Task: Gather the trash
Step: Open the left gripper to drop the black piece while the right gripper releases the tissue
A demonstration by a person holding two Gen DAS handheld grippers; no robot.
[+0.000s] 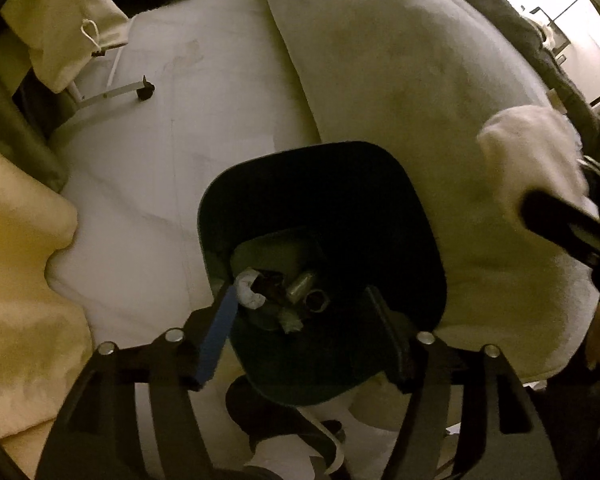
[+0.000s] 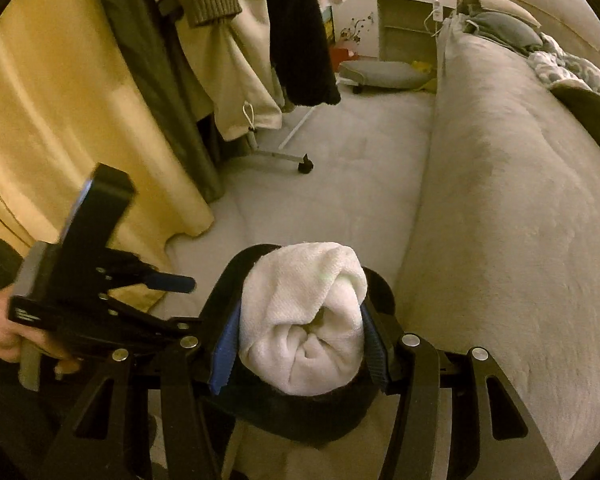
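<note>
A black trash bin (image 1: 400, 216) stands on the floor by the bed, with crumpled paper (image 1: 249, 289) and small cans (image 1: 300, 286) at its bottom. My left gripper (image 1: 300, 320) is open, its fingers reaching into the bin's mouth, empty. My right gripper (image 2: 300, 316) is shut on a rolled white cloth wad (image 2: 304, 320) and holds it right over the bin's rim (image 2: 300, 408). The wad also shows in the left wrist view (image 1: 532, 152), at the right above the bin. The left gripper shows in the right wrist view (image 2: 168, 282), to the left of the bin.
A bed with a pale blanket (image 2: 520, 220) runs along the right. A yellow curtain (image 2: 60, 120) and hanging clothes (image 2: 300, 32) are at the left. A wheeled rack leg (image 2: 304, 166) stands on the pale carpet (image 2: 340, 168). A white cabinet (image 2: 408, 12) is at the back.
</note>
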